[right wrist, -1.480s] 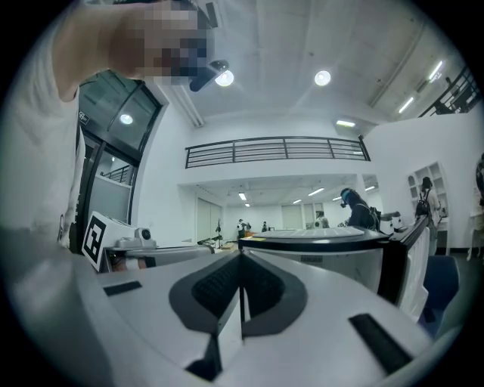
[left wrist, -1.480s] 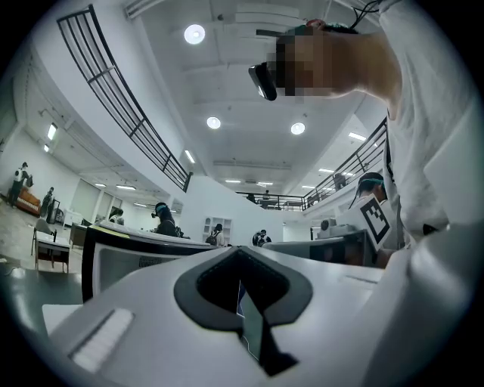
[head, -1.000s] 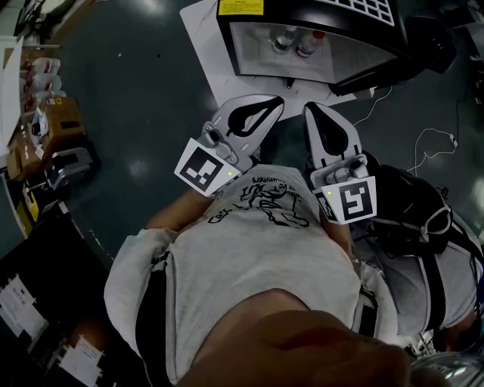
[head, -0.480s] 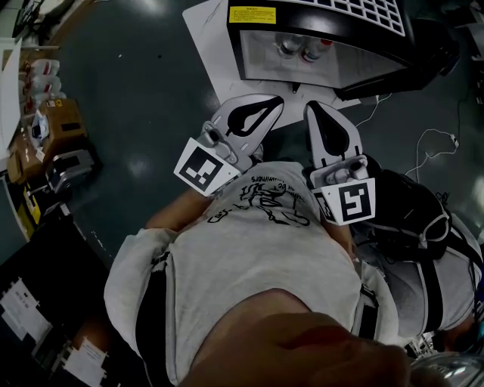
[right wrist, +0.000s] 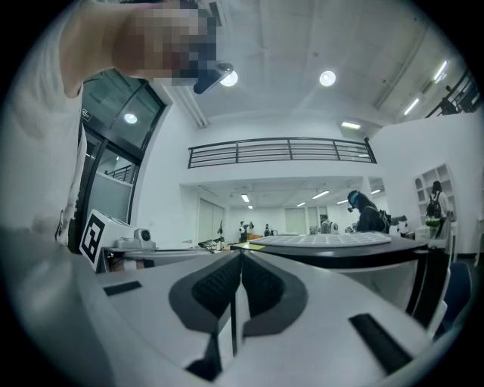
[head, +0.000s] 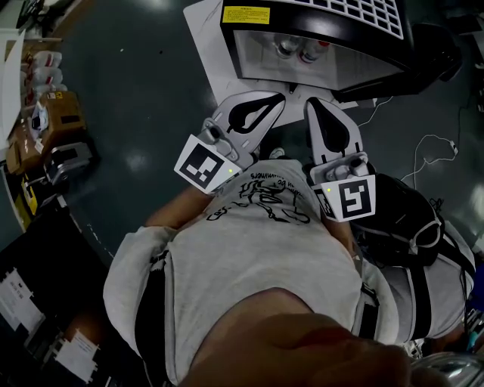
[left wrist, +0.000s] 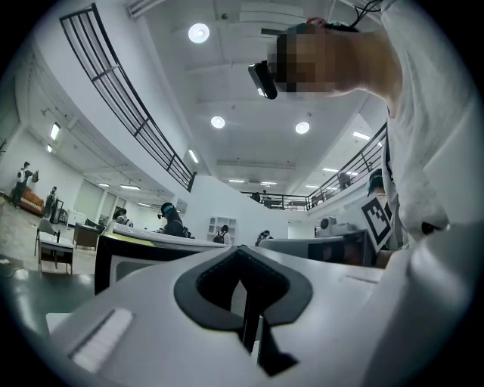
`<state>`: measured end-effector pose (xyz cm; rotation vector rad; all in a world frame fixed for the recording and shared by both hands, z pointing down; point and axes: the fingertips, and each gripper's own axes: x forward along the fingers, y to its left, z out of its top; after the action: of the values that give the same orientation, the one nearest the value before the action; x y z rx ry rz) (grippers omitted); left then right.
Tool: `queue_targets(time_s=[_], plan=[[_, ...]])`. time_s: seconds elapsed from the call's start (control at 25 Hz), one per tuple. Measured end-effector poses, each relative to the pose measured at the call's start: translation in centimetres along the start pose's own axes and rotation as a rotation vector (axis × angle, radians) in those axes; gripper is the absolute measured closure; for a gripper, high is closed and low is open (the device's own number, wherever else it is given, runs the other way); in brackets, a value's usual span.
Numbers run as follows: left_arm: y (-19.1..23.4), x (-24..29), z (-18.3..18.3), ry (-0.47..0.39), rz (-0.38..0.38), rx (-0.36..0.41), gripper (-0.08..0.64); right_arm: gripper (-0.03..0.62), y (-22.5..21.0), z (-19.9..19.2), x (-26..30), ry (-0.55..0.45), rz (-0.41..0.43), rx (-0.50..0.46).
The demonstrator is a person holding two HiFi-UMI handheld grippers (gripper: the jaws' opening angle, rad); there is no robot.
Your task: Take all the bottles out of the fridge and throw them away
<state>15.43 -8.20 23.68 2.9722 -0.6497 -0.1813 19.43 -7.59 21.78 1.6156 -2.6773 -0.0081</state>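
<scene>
Bottles (head: 286,47) in fridge (head: 333,21), ahead of right gripper (head: 312,106) (jaws together)

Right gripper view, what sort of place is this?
Likely a big open lab or workshop hall: a railed balcony, ceiling lights and people standing in the distance.

One fridge (head: 318,34) stands on one white sheet (head: 206,45), and behind its glass front there are two bottles side by side, a left bottle (head: 286,47) and a right bottle (head: 308,51). There are two grippers, the left gripper (head: 277,99) and the right gripper (head: 313,107). Each carries one marker cube, so two cubes in all: the left cube (head: 203,166) and the right cube (head: 349,199). One black bag (head: 401,219) lies toward the floor's right edge. The cartons (head: 57,113) along the floor's left edge are too dim to count
</scene>
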Motion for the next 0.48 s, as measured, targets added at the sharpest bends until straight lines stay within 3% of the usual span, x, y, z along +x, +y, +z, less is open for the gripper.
queue_targets(time_s=[0.24,0.48], plan=[[-0.8,1.7,-0.1,-0.015,0.017,0.005,0.552,0.583,-2.0,-0.1,-1.1,0.016,0.001,-0.008],[-1.3,3.2,-1.4,0.022,0.021,-0.005,0.552,0.583,-3.8,-1.4,-1.8,0.028,-0.006,0.003]])
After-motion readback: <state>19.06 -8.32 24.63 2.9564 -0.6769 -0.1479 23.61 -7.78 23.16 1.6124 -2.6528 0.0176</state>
